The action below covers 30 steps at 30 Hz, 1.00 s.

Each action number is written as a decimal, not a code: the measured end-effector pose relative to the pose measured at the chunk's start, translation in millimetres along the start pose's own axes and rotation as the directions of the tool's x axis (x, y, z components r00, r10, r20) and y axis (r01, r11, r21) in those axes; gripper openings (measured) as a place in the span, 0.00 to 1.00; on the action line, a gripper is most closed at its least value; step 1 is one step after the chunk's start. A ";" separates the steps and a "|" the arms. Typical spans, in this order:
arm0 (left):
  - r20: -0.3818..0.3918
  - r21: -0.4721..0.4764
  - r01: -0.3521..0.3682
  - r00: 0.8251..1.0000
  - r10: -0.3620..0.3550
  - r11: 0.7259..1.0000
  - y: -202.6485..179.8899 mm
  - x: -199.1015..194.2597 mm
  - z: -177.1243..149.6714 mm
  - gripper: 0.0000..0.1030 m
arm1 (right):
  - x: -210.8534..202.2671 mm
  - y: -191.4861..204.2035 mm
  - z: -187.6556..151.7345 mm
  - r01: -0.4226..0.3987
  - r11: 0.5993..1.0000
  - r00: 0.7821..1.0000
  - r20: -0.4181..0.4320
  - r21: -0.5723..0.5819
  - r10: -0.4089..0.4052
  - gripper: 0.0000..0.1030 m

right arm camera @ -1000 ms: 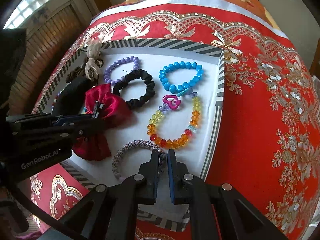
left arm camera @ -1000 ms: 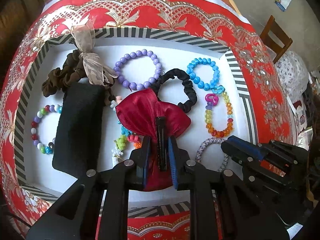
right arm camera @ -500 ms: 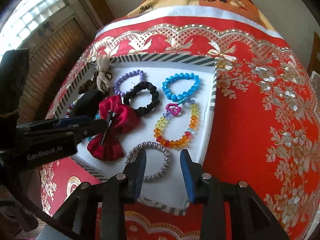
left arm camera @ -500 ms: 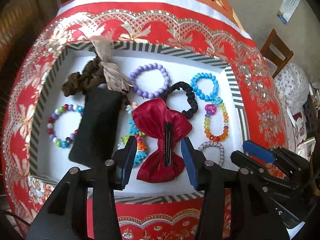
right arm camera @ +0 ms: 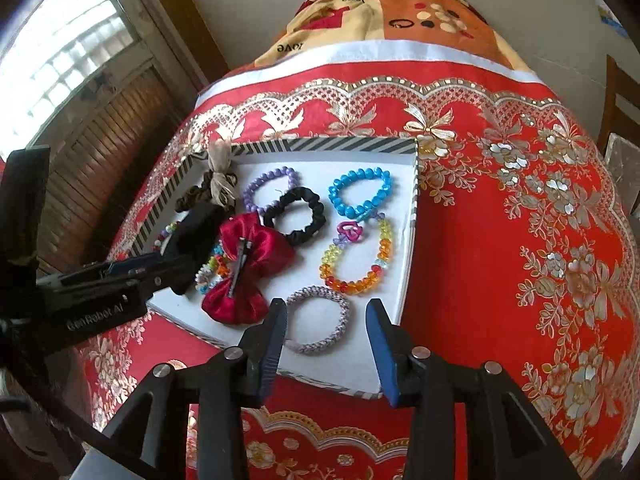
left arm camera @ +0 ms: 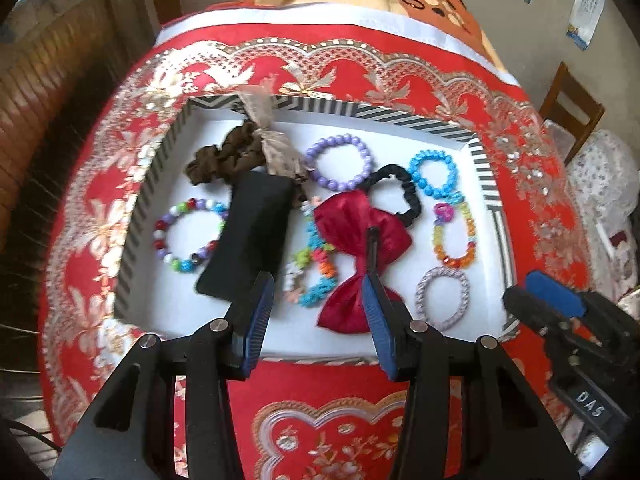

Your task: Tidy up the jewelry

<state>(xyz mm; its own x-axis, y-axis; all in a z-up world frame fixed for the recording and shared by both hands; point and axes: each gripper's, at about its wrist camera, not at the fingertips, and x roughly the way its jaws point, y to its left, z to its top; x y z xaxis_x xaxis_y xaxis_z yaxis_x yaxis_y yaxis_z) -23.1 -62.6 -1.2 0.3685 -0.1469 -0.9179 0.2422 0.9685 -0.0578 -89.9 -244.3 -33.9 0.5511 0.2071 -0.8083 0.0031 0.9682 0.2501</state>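
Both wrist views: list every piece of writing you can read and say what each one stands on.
"love", upside down: on the blanket beyond the red cloth.
"GenRobot.AI": on the left gripper body.
"DAS": on the right gripper body.
Wall calendar: too small to read.

Both tools are matte black plastic. The left gripper [left arm camera: 318,318] has two angular black arms with round silver screws at the joints and ribbed blue pads on the inner faces. The right gripper [right arm camera: 326,344] is built the same. Seen side-on at the left edge, the other tool's body carries white "GenRobot.AI" lettering.
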 end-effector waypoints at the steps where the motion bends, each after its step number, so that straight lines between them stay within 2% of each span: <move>1: 0.008 0.000 -0.011 1.000 0.011 1.000 0.6 -2.9 -2.4 0.44 | -1.7 2.4 -0.2 0.003 1.000 1.000 0.008 0.002 -0.003 0.38; 5: 0.028 -0.014 -0.021 0.999 0.021 1.000 5.0 -11.9 -9.4 0.44 | -5.2 11.4 -0.9 0.006 1.000 1.000 0.025 0.001 -0.006 0.39; 9: 0.059 -0.010 -0.065 0.996 0.065 0.998 5.7 -25.3 -16.1 0.44 | -10.3 21.0 -2.3 0.015 1.000 0.999 0.046 0.000 -0.015 0.40; 13: 0.095 -0.032 -0.055 0.994 0.058 0.998 11.0 -40.5 -21.9 0.44 | -19.7 31.0 -4.1 0.031 0.999 0.996 0.080 -0.014 -0.029 0.40; 21: 0.170 -0.064 -0.086 0.981 0.096 0.994 20.3 -70.8 -33.3 0.44 | -37.3 44.5 -6.1 0.049 0.999 0.990 0.129 -0.012 -0.047 0.41; 30: 0.205 -0.089 -0.097 0.972 0.113 0.991 29.0 -90.4 -46.1 0.44 | -50.7 58.5 -10.9 0.053 0.998 0.986 0.158 -0.023 -0.049 0.41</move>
<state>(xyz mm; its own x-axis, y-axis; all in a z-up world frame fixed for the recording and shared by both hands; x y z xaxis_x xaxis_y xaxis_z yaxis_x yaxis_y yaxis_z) -90.8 -12.0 62.0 0.5697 -0.0745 -0.8185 0.1248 0.9922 -0.0035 -126.8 -196.6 15.9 0.6748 0.1350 -0.7255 0.0127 0.9808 0.1944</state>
